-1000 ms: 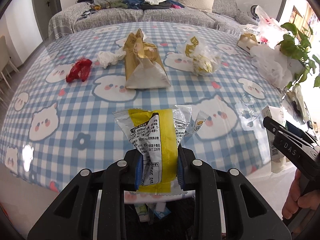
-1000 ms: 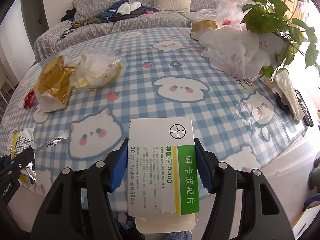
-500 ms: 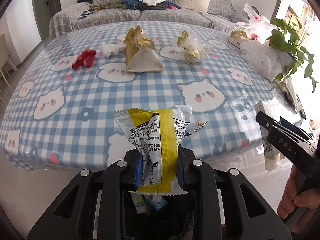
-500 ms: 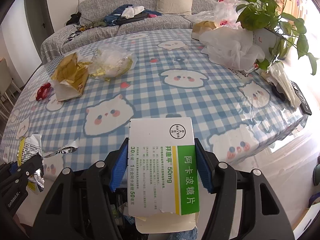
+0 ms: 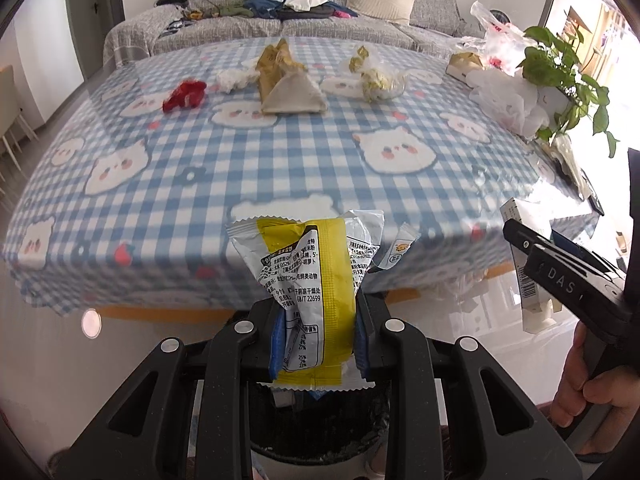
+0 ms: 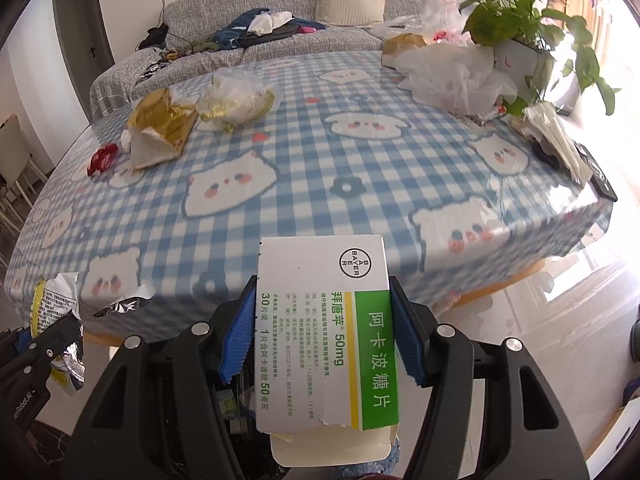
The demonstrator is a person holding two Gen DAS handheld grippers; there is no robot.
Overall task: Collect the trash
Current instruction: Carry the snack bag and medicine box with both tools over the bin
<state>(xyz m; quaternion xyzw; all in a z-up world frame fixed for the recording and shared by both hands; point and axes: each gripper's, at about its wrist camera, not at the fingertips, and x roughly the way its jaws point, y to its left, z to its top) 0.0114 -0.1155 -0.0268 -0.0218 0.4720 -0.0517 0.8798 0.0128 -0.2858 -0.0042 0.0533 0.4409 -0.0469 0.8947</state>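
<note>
Your left gripper (image 5: 316, 344) is clamped on the wrapper (image 5: 308, 280), held past the table (image 5: 280, 168) edge at 6 o'clock over the bin (image 5: 316, 428); light, crinkly, slippery; grip mid-body. Your right gripper (image 6: 320, 344) pinches the box (image 6: 326, 336); light card, crushable.

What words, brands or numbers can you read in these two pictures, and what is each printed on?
"BAYER": logo on the medicine box.
"50mg": the same box, beside Chinese print.
"30" and "50": its left edge.
"GB/T 22699": yellow and silver snack wrapper.
"DAS": side of the right gripper.
"nRobot.AI": cut-off lettering on the left gripper.
Wrapper's small print and percentages: too small to read reliably.
</note>
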